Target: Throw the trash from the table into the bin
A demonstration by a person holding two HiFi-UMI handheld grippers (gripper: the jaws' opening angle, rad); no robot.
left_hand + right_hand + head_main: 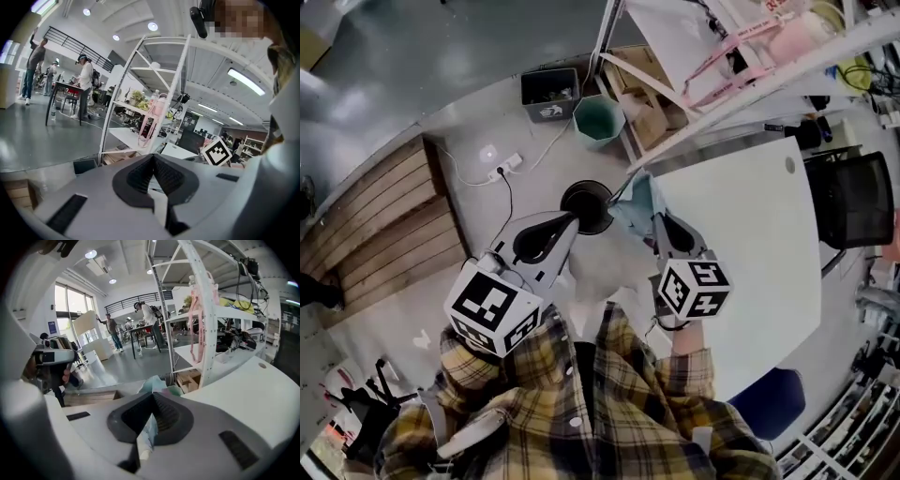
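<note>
**Get the wrapper over the bin mouth before letting go**

The right gripper has its jaws fully closed on the trash, a pale teal crumpled wrapper. It sticks out past the tips toward 11 o'clock, clear of the table at 3 o'clock. The black bin sits just beside the wrapper at 9 o'clock, and a teal bin stands further off at 12.

In my judgement, the tips should come squarely over the black bin's mouth and tilt down. Then they should open wide, so the light wrapper drops rather than clings or drifts to the floor.

The left gripper points at the same bin with its jaws closed together. A pale strip shows behind its pads, and I cannot tell whether that is trash.
</note>
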